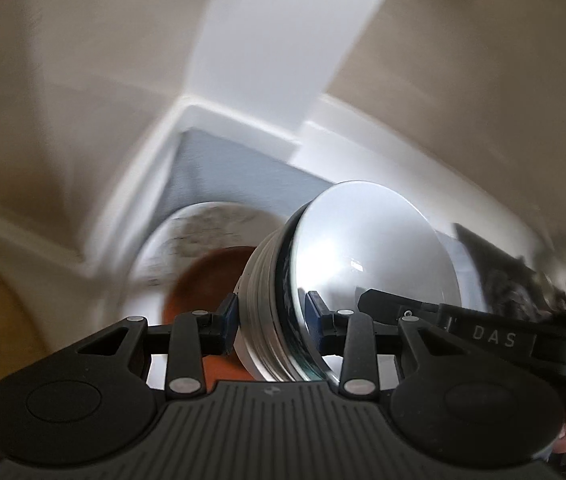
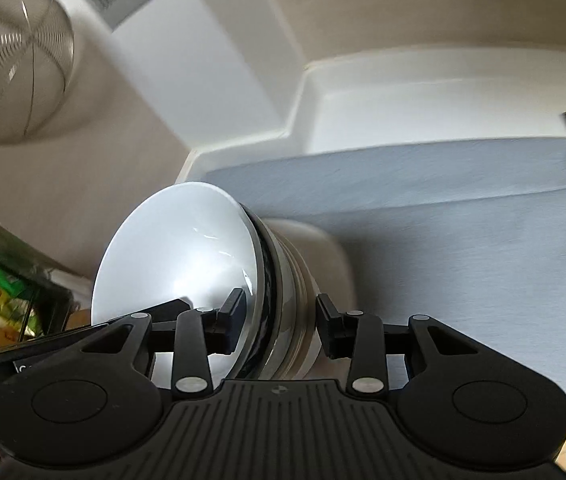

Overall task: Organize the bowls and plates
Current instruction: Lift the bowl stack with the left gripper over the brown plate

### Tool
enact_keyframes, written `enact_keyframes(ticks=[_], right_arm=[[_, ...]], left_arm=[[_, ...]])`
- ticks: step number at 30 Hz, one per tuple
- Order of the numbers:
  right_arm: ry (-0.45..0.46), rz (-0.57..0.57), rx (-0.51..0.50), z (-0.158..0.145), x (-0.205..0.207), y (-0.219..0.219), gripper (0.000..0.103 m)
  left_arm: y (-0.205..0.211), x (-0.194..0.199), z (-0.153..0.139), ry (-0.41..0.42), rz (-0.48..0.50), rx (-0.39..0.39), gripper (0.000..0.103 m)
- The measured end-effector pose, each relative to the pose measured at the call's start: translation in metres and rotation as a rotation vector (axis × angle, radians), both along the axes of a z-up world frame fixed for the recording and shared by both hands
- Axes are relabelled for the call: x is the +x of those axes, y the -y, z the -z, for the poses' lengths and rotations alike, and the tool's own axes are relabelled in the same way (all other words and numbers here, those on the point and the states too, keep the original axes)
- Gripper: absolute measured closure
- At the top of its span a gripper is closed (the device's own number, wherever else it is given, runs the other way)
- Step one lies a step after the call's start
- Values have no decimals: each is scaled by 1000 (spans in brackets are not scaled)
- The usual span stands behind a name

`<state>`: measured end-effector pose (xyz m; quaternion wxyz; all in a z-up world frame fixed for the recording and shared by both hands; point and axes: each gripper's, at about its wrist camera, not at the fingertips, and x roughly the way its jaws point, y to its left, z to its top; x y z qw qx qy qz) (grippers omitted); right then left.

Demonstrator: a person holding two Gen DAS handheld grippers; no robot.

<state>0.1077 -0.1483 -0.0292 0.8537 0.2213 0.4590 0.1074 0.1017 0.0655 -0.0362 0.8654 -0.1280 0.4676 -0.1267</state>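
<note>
A tilted stack of plates (image 1: 323,280), white on top (image 2: 179,264), was gripped edgewise between both grippers' fingers (image 1: 230,312) (image 2: 235,308); a brown bowl (image 1: 207,276) lay beyond the left fingers.

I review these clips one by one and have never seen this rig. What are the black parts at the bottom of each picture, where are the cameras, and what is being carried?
There is no robot: a person holds a two-finger claw in each hand, and a fisheye camera on each looks forward along its fingers. One picture is the left claw, the other the right claw. Both clamp opposite edges of one stack of plates and bowls, tilted on its side, a white plate facing up. Below lie a grey mat, a brown bowl and a patterned plate. The pictures are motion-blurred. A metal strainer hangs on the wall.
</note>
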Motion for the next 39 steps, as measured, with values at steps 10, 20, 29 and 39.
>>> enact_keyframes(ticks=[10, 20, 29, 39], right_arm=[[-58, -41, 6, 36, 22, -33, 64], [-38, -60, -36, 34, 17, -35, 63], [64, -18, -42, -4, -9, -4, 57], [-7, 88, 18, 41, -21, 35, 56]], left_arm=[[-21, 16, 30, -54, -50, 9, 63], [-23, 15, 33, -63, -42, -10, 59], [-69, -19, -5, 123, -82, -92, 47], [-76, 3, 66, -25, -159, -55, 72]])
